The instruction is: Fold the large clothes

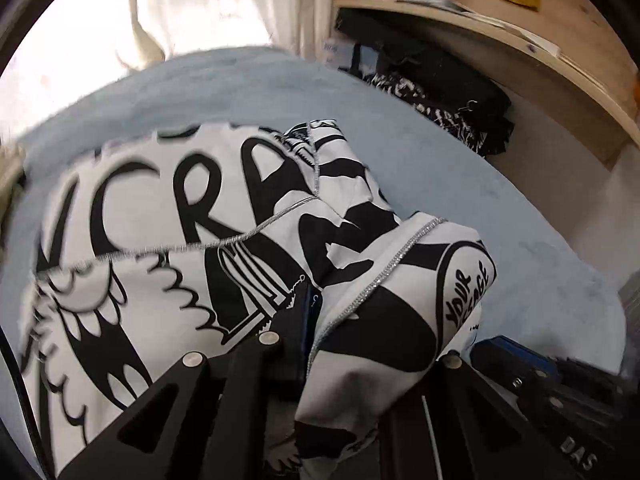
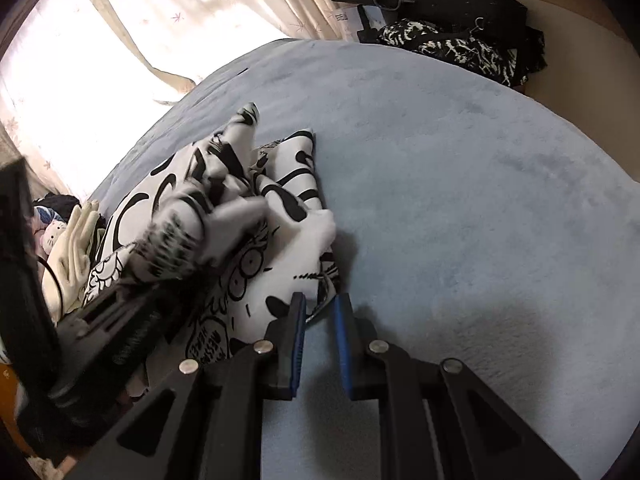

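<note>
A large white garment with black cartoon print [image 1: 168, 216] lies on the light blue bed cover [image 1: 500, 216]. My left gripper [image 1: 316, 304] is shut on a bunched fold of the garment and holds it lifted; cloth drapes over its right finger and hides it. In the right wrist view the same garment [image 2: 280, 216] lies crumpled at the left. My right gripper [image 2: 320, 304] is nearly closed, its blue-padded fingers [image 2: 298, 332] pinching the garment's lower edge just above the bed cover [image 2: 480, 200]. The left gripper shows there, blurred, holding cloth [image 2: 176, 240].
A pile of black and patterned clothes [image 1: 448, 100] sits at the bed's far edge under a wooden shelf [image 1: 520, 36]. Curtains [image 2: 168, 8] cover a bright window. Plush toys [image 2: 68, 240] lie at the left of the bed.
</note>
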Motion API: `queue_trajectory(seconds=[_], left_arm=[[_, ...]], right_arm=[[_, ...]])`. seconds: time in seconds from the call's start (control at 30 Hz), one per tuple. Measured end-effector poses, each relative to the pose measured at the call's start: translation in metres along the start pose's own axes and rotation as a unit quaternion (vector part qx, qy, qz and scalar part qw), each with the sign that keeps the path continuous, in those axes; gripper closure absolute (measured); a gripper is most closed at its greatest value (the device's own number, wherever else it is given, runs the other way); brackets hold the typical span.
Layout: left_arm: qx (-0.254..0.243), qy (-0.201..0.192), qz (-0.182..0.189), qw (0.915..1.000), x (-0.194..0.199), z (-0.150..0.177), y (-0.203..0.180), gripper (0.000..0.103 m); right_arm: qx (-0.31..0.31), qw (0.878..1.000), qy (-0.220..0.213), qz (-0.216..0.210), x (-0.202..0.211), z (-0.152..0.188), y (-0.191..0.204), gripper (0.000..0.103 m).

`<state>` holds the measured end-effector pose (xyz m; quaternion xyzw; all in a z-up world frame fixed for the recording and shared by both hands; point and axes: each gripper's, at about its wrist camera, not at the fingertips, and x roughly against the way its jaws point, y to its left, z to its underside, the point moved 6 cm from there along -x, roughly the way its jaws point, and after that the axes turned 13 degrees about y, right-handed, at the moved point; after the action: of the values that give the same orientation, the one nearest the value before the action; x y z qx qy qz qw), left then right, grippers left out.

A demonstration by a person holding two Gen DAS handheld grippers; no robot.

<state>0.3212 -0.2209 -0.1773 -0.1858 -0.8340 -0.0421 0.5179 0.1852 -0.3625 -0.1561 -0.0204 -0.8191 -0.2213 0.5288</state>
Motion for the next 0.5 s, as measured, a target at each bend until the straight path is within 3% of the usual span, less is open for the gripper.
queue_trajectory(seconds=[0.17,0.4,0.5], left_arm=[[-0.015,-0.003,-0.015,0.9998,-0.014,0.016,-0.011,0.094],[-0.021,0.015,-0.012,0.9996,0.008,0.016,-0.003,0.093],[-0.015,0.023,-0.009,0.9996,0.017,0.013,-0.004,0.093]], right_arm=[[-0.009,1.0,0.001,0.012,0.007,0.0,-0.006,0.089],[-0.01,1.0,-0.001,-0.008,0.025,-0.007,-0.004,0.086],[-0.013,0.999,-0.006,-0.032,0.036,-0.01,0.001,0.073]])
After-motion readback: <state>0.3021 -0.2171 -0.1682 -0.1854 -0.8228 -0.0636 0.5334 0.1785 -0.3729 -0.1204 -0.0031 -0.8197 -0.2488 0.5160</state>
